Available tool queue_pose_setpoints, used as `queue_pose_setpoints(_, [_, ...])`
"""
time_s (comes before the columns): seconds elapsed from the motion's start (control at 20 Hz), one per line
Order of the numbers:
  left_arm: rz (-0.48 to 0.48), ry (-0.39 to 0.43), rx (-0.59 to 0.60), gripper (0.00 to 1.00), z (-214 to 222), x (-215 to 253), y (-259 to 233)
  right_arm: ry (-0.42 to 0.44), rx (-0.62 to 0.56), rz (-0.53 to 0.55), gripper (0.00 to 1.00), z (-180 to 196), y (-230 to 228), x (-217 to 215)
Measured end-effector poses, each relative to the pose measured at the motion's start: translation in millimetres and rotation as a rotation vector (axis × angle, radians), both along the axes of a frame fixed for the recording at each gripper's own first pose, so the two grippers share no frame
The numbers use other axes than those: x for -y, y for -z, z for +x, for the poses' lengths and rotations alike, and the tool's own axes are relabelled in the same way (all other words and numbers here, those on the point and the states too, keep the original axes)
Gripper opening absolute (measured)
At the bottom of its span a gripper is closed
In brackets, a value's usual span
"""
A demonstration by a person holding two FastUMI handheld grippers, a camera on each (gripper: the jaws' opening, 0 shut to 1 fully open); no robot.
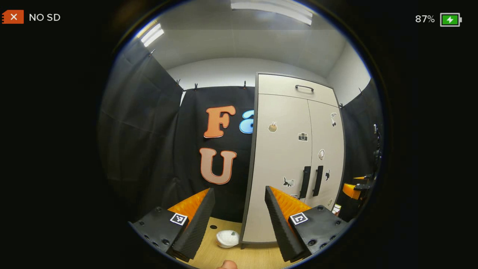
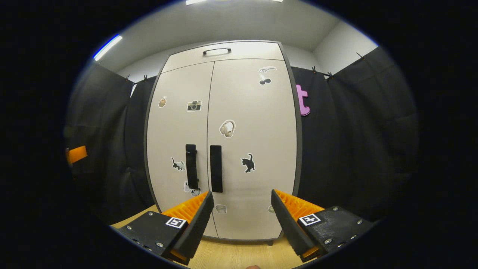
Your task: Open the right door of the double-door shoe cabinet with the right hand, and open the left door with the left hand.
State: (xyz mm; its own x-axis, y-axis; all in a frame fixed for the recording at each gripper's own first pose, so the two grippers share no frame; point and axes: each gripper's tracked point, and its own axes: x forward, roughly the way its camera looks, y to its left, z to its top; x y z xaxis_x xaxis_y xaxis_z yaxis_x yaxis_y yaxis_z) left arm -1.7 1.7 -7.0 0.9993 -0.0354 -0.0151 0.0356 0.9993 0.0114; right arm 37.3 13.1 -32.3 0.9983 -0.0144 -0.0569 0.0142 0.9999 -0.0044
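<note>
The shoe cabinet point(image 2: 224, 142) stands upright on the wooden floor point(image 2: 231, 256) against the black booth wall, both doors closed. In the right gripper view it sits nearly square ahead; in the left gripper view it lies off to the right. The right door point(image 2: 257, 127) and left door point(image 2: 179, 127) meet at a centre seam, each with a vertical black bar beside it: right handle point(image 2: 216, 169), left handle point(image 2: 191, 166). The right gripper point(image 2: 242, 209) is spread wide, holding nothing, well short of the doors. The left gripper point(image 1: 239, 207) is likewise released. A good first move, I judge: straddle the right handle, clamp, then pull along the hinge arc.
</note>
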Motion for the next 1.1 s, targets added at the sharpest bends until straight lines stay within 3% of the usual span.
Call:
queue_pose_setpoints(0.55, [0.015,-0.01,-0.019,0.81,1.7,-15.1,8.5,-0.018,-0.011,0.022,0.94,40.4,19.8,-17.1])
queue_pose_setpoints(1.1, [0.038,-0.012,-0.023,0.81,-2.6,-30.3,12.9,-0.019,0.007,0.049,0.94,110.2,17.8,-48.1])
